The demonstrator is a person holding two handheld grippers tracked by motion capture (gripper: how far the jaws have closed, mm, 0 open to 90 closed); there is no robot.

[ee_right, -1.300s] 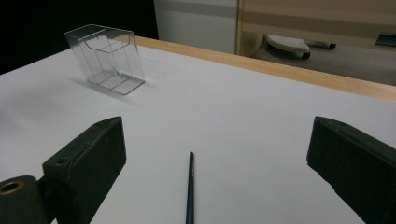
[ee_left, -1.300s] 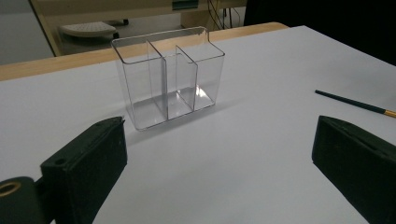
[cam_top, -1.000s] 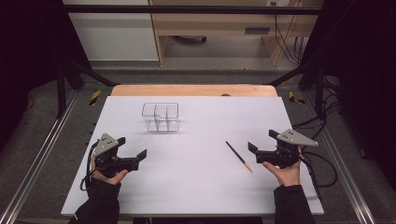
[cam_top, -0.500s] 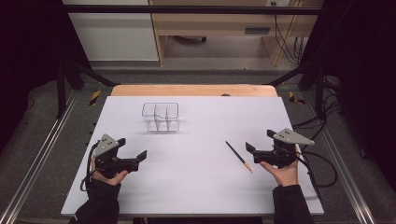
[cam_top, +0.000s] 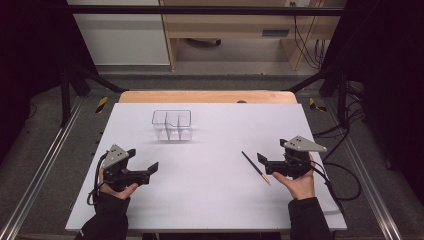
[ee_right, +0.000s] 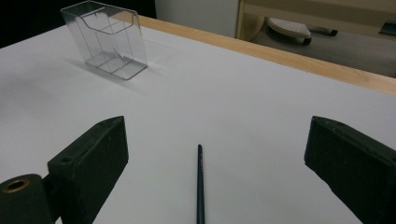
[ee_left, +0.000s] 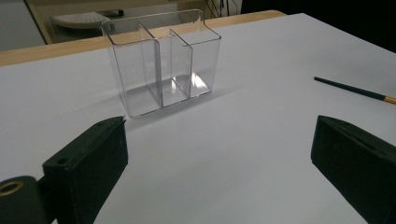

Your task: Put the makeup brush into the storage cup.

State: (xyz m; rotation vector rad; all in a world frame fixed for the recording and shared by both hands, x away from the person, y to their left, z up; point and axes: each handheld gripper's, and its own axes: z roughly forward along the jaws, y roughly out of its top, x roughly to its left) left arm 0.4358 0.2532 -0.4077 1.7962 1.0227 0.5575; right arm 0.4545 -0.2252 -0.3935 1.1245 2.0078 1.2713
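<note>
— Where are we seeing the brush?

— We are finding the thin dark brush [cam_top: 256,167] lying flat on the white table [cam_top: 210,200], right of centre in the high view, just beside the right gripper [cam_top: 265,162]. In the right gripper view it is lying at bottom centre, between the two black jaws, touching neither.

— And the jaws?

— Both are standing wide open, holding nothing. The left gripper [cam_top: 142,167] is sitting at lower left, well apart from the brush, and the clear divided organizer [cam_top: 172,125] is standing upright above centre — empty.
</note>
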